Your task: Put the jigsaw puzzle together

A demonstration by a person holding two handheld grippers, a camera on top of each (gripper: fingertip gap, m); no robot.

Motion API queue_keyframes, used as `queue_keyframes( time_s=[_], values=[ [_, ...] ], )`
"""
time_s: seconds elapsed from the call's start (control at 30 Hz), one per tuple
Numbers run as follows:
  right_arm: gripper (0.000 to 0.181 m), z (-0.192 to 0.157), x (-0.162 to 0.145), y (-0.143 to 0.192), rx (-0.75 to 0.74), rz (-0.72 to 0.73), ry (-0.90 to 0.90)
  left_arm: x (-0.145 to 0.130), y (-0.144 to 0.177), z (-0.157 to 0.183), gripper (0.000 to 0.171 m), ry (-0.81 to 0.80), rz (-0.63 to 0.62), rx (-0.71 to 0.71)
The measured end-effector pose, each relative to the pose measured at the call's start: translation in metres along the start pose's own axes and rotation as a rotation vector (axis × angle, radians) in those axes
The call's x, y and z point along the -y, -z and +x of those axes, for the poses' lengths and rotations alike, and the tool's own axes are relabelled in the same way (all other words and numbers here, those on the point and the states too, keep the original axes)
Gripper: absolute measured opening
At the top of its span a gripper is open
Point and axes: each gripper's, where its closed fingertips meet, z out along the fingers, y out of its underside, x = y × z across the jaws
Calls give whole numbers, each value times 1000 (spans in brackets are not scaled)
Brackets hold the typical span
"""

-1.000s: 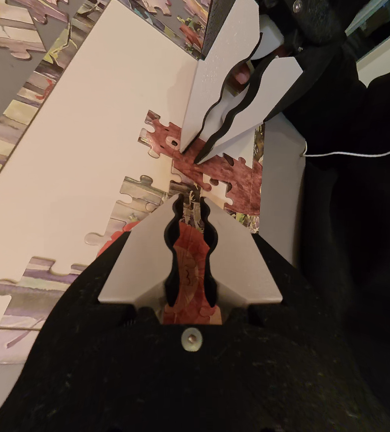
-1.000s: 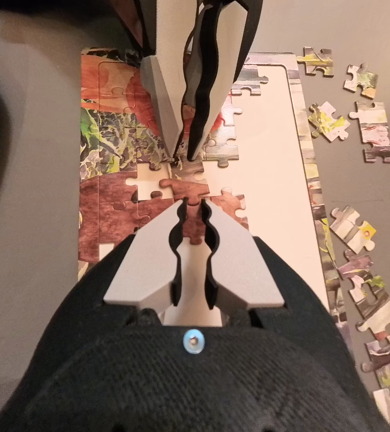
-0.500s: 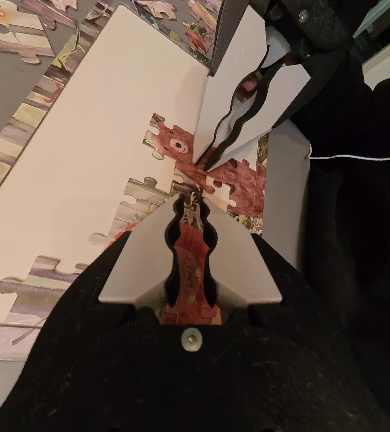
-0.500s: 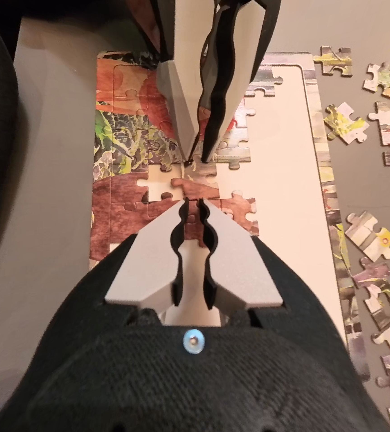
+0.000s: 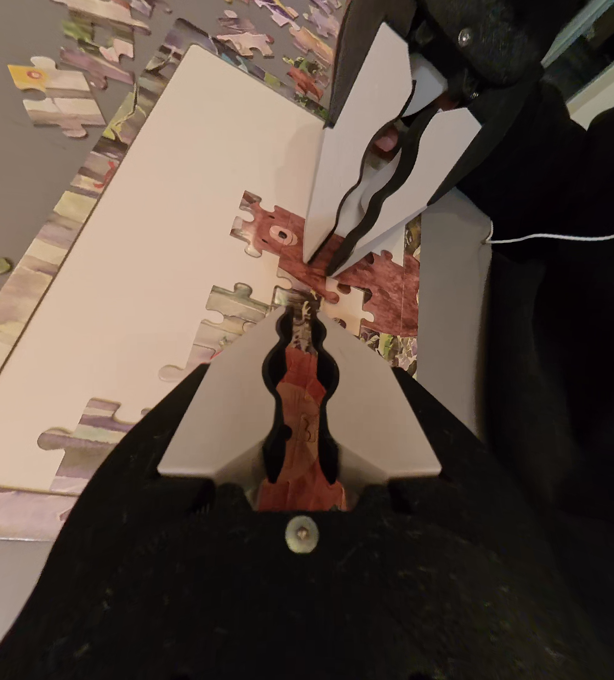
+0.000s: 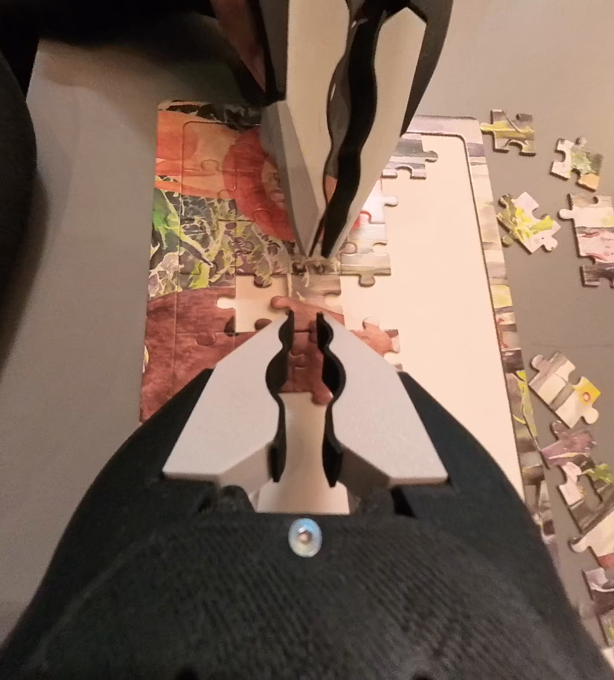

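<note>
A partly built jigsaw lies in a white tray with a printed border. Its built part shows orange, green and brown areas. My left gripper is nearly shut and empty, tips down on the built pieces; it also shows in the right wrist view. My right gripper is nearly shut and empty, tips on the brown pieces; it also shows in the left wrist view. Between the two grippers lies a grey-and-brown piece. An empty piece-shaped hole is beside it.
Several loose pieces lie on the grey table to the right of the tray, and more show in the left wrist view. A person's dark clothing and a white cord are next to the tray's near edge.
My right gripper's tips have slid over the brown pieces toward my left gripper. The piece between them now lies straighter. My left gripper has hardly moved.
</note>
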Motion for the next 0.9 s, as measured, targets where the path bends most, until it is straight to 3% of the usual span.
queue_keyframes(
  time_s=[0.23,0.9],
  values=[
    [9,-7,0,-7,25,-16,15,-8,-9,-2,0,-62,-68,67],
    [9,6,-1,-3,-11,1,-71,-4,-10,-3,0,-71,-52,93]
  ],
)
